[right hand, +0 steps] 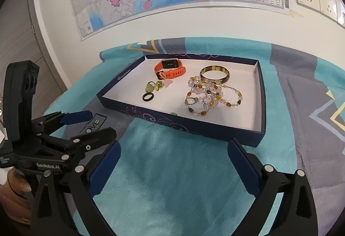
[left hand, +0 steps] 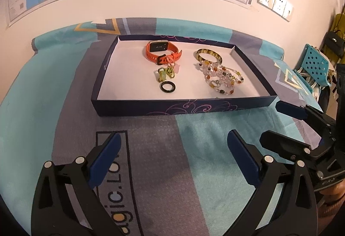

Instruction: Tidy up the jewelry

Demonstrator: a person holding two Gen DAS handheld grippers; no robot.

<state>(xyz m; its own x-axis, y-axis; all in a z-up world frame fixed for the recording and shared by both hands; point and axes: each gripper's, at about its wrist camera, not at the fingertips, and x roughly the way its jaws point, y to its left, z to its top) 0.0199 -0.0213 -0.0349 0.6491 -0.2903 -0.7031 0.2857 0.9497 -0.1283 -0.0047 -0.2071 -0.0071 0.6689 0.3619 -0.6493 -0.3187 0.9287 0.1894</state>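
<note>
A: Where is the jewelry?
B: All in the navy box lid (left hand: 120,106) on the worktop: orange smartwatch (left hand: 160,51), bangle (left hand: 208,55), tangled bead bracelets (left hand: 222,76), black ring (left hand: 167,87).
A: And the tools?
B: Left tool (left hand: 172,158) and right tool (right hand: 172,160) both released, empty, short of the lid. Probably best to pinch one bead strand only.

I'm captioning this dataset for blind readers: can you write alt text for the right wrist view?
A shallow dark blue box on a teal and grey cloth holds an orange smartwatch, an amber bangle, tangled beaded bracelets and a black ring. The right gripper hovers open before it.
</note>
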